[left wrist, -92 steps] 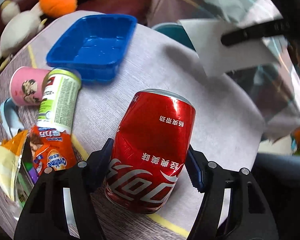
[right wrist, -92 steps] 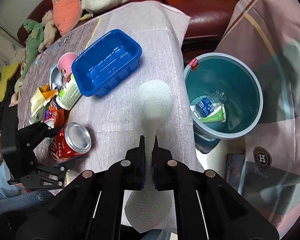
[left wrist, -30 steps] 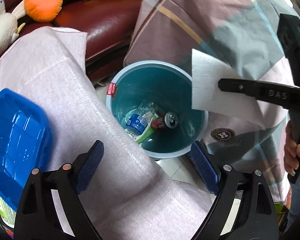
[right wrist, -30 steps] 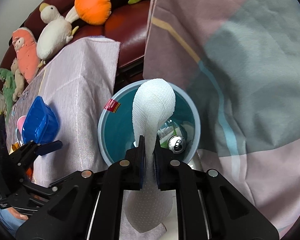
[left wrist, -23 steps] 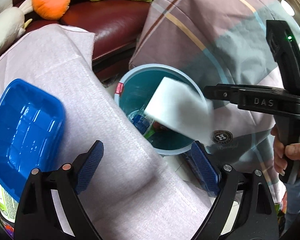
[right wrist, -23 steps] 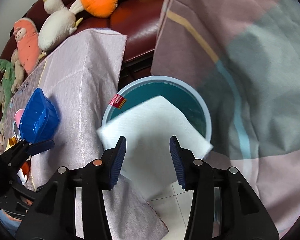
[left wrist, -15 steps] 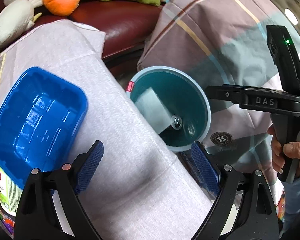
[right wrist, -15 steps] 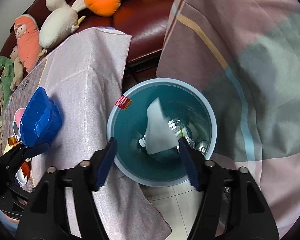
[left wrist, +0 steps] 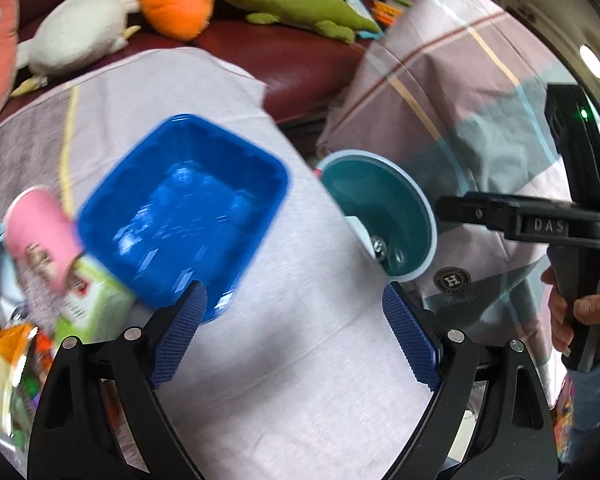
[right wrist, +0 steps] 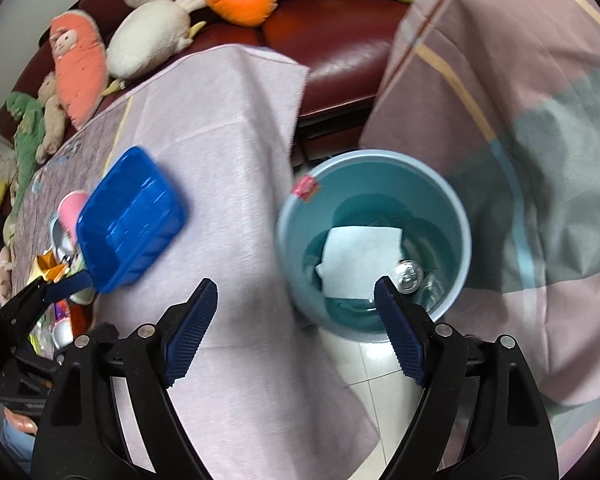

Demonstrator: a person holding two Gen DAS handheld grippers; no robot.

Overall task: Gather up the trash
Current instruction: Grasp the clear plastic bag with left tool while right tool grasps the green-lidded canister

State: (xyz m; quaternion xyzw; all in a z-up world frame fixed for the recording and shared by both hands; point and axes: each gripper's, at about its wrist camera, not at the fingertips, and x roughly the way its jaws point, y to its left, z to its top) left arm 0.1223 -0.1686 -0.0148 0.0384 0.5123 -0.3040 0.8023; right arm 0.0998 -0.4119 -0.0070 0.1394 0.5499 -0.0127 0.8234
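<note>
A teal bin stands on the floor beside the cloth-covered table. A white napkin lies inside it next to a can. My right gripper hangs over the table edge and the bin's near rim, its jaws opening with nothing between them. My left gripper is open and empty over the cloth, just short of a blue plastic tray. Left of the tray lie a pink cup, a green can and orange snack wrappers. The bin shows at the table's right edge.
Plush toys line a dark red sofa behind the table. A checked blanket drapes right of the bin. A person's hand holds the right gripper's handle in the left wrist view. White floor tiles show below the bin.
The right gripper opened and let go of the white napkin, which dropped into the bin. Both grippers then swung left toward the table, bringing the blue tray and trash pile into view.
</note>
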